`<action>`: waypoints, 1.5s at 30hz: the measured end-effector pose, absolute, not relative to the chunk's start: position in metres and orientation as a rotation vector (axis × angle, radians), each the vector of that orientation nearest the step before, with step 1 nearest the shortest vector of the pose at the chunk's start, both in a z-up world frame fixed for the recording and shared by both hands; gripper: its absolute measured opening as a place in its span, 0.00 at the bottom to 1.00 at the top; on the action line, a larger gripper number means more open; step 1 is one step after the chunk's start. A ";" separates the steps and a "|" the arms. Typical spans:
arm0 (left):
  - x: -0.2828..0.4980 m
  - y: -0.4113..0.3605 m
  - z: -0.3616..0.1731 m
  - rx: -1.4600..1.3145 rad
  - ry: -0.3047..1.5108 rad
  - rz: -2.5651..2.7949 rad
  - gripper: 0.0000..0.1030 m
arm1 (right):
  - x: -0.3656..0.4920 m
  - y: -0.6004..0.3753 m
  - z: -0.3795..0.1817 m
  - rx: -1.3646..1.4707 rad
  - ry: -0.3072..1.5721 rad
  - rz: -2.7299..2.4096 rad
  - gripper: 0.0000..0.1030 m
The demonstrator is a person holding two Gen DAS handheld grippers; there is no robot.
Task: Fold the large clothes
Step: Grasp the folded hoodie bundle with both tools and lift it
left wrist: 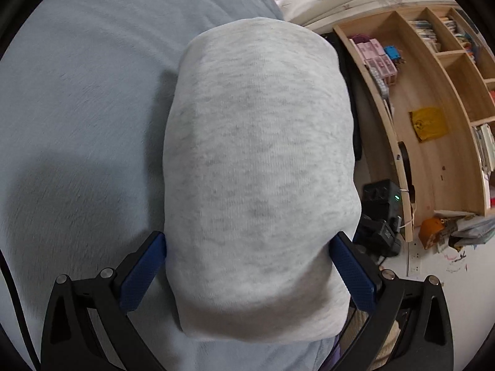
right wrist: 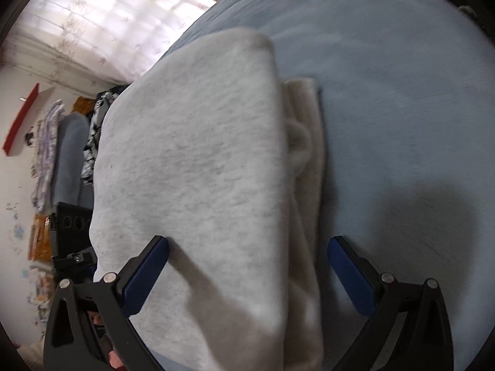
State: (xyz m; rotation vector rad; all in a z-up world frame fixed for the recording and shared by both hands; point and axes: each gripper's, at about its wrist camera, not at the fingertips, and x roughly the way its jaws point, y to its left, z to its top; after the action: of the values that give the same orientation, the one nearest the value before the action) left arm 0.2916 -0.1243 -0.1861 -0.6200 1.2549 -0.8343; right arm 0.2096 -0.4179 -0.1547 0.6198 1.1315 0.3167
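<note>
A light grey garment (left wrist: 260,167) lies folded into a thick bundle on the pale blue bed cover (left wrist: 77,92). In the left wrist view my left gripper (left wrist: 247,241) is wide open, with its blue pads (left wrist: 145,269) on either side of the bundle's near end; whether they press it I cannot tell. In the right wrist view the same garment (right wrist: 198,167) shows its stacked folded edges (right wrist: 306,160) on the right side. My right gripper (right wrist: 247,244) is open above the bundle's near end, one pad (right wrist: 145,275) over the fabric, the other over the bed cover (right wrist: 402,108).
A wooden bookshelf (left wrist: 433,108) with books, boxes and a yellow cloth stands to the right of the bed. Black devices (left wrist: 383,216) sit on the floor beside it. Hanging clothes (right wrist: 62,142) and a curtained window (right wrist: 123,15) lie past the bed's far side.
</note>
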 end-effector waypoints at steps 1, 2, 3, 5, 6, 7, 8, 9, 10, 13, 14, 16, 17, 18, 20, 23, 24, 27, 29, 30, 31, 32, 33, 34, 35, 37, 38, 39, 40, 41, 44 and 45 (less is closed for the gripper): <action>0.293 -0.125 -0.188 -0.622 1.251 -0.848 1.00 | 0.213 -0.418 -0.158 0.633 1.134 0.339 1.00; 0.294 -0.126 -0.191 -0.626 1.248 -0.861 1.00 | 0.217 -0.419 -0.162 0.648 1.135 0.365 1.00; 0.296 -0.127 -0.193 -0.628 1.242 -0.878 1.00 | 0.222 -0.420 -0.167 0.668 1.139 0.394 1.00; 0.299 -0.129 -0.197 -0.633 1.232 -0.902 1.00 | 0.227 -0.423 -0.176 0.707 1.148 0.425 1.00; 0.300 -0.132 -0.199 -0.631 1.226 -0.913 1.00 | 0.229 -0.424 -0.180 0.724 1.152 0.433 1.00; 0.302 -0.132 -0.201 -0.624 1.221 -0.921 1.00 | 0.232 -0.425 -0.184 0.743 1.156 0.444 1.00; 0.303 -0.135 -0.202 -0.616 1.218 -0.929 1.00 | 0.234 -0.426 -0.187 0.753 1.156 0.453 1.00; 0.306 -0.138 -0.204 -0.612 1.220 -0.934 1.00 | 0.234 -0.426 -0.188 0.749 1.157 0.458 1.00; 0.306 -0.138 -0.204 -0.610 1.222 -0.935 1.00 | 0.234 -0.425 -0.188 0.741 1.155 0.463 1.00; 0.305 -0.129 -0.202 -0.596 1.229 -0.931 1.00 | 0.233 -0.421 -0.188 0.729 1.135 0.468 1.00; 0.304 -0.129 -0.199 -0.584 1.221 -0.923 1.00 | 0.232 -0.421 -0.187 0.722 1.125 0.469 1.00; 0.301 -0.129 -0.187 -0.538 1.197 -0.907 1.00 | 0.229 -0.417 -0.185 0.711 1.095 0.470 0.91; 0.299 -0.132 -0.180 -0.503 1.183 -0.894 1.00 | 0.227 -0.416 -0.182 0.711 1.079 0.485 0.84; 0.298 -0.135 -0.174 -0.475 1.175 -0.885 1.00 | 0.225 -0.414 -0.179 0.715 1.056 0.507 0.72; 0.298 -0.136 -0.163 -0.448 1.164 -0.877 1.00 | 0.223 -0.410 -0.173 0.714 1.022 0.528 0.55; 0.297 -0.136 -0.151 -0.424 1.139 -0.875 0.99 | 0.218 -0.403 -0.159 0.679 0.975 0.528 0.46; 0.297 -0.135 -0.147 -0.422 1.130 -0.875 0.99 | 0.218 -0.401 -0.156 0.675 0.965 0.531 0.44; 0.296 -0.133 -0.136 -0.411 1.100 -0.867 0.99 | 0.215 -0.395 -0.148 0.672 0.937 0.539 0.42; 0.291 -0.135 -0.126 -0.403 1.081 -0.865 0.99 | 0.213 -0.392 -0.142 0.673 0.918 0.546 0.42; 0.289 -0.133 -0.120 -0.395 1.064 -0.861 0.99 | 0.211 -0.388 -0.139 0.670 0.907 0.554 0.41; 0.288 -0.133 -0.114 -0.390 1.053 -0.855 0.99 | 0.211 -0.384 -0.138 0.671 0.904 0.560 0.41; 0.287 -0.130 -0.107 -0.386 1.036 -0.847 0.99 | 0.209 -0.381 -0.136 0.671 0.899 0.568 0.41; 0.286 -0.126 -0.101 -0.382 1.025 -0.841 0.99 | 0.209 -0.378 -0.136 0.673 0.895 0.578 0.41; 0.284 -0.120 -0.095 -0.375 1.010 -0.834 0.99 | 0.208 -0.374 -0.134 0.675 0.886 0.585 0.41; 0.283 -0.116 -0.090 -0.373 1.004 -0.831 0.99 | 0.206 -0.371 -0.132 0.682 0.876 0.591 0.41; 0.280 -0.107 -0.082 -0.370 0.991 -0.820 0.99 | 0.207 -0.364 -0.131 0.705 0.852 0.614 0.41; 0.278 -0.103 -0.078 -0.365 0.986 -0.815 0.99 | 0.207 -0.359 -0.130 0.715 0.843 0.624 0.41; 0.275 -0.098 -0.072 -0.358 0.977 -0.807 0.99 | 0.208 -0.354 -0.129 0.722 0.838 0.630 0.41; 0.272 -0.095 -0.068 -0.354 0.970 -0.803 0.99 | 0.208 -0.350 -0.128 0.727 0.832 0.639 0.41; 0.269 -0.090 -0.061 -0.349 0.957 -0.794 0.99 | 0.209 -0.344 -0.125 0.728 0.827 0.648 0.41; 0.265 -0.072 -0.041 -0.352 0.925 -0.774 0.99 | 0.212 -0.324 -0.112 0.726 0.811 0.675 0.41; 0.264 -0.064 -0.037 -0.353 0.917 -0.770 0.99 | 0.214 -0.316 -0.106 0.722 0.802 0.686 0.41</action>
State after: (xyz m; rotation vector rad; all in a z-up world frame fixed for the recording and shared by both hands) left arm 0.2640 -0.0636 -0.0372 -0.3533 0.9175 -0.7701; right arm 0.2137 -0.3161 -0.1057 0.7216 0.8023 0.6858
